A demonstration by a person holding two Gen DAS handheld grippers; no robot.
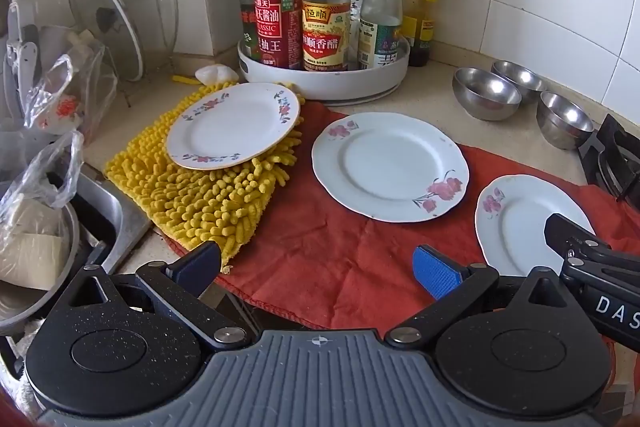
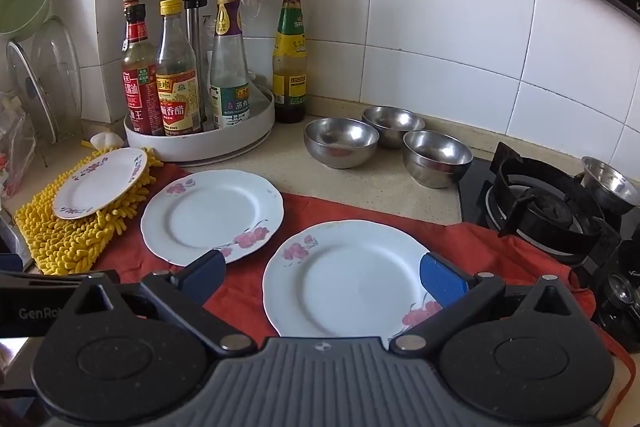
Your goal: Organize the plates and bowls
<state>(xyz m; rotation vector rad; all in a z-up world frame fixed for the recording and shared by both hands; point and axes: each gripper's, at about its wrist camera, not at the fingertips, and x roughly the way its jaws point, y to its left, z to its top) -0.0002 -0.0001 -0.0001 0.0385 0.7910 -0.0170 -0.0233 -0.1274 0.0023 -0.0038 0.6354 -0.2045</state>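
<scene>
Three white floral plates lie on the counter. A small plate (image 1: 233, 125) (image 2: 99, 182) rests on a yellow chenille mat (image 1: 192, 195). A middle plate (image 1: 390, 167) (image 2: 212, 215) and a right plate (image 1: 516, 223) (image 2: 344, 279) lie on a red cloth (image 1: 332, 259). Three steel bowls (image 1: 486, 93) (image 2: 341, 142) stand at the back right. My left gripper (image 1: 318, 269) is open and empty above the cloth's near edge. My right gripper (image 2: 322, 279) is open and empty, hovering over the right plate; part of it shows in the left wrist view (image 1: 592, 255).
A white turntable rack (image 1: 324, 75) (image 2: 200, 139) of sauce bottles stands at the back. A sink (image 1: 80, 227) with a pot and bags is at the left. A gas stove burner (image 2: 548, 211) with a steel cup (image 2: 610, 183) is at the right. Glass lids (image 1: 120, 15) lean at the back left.
</scene>
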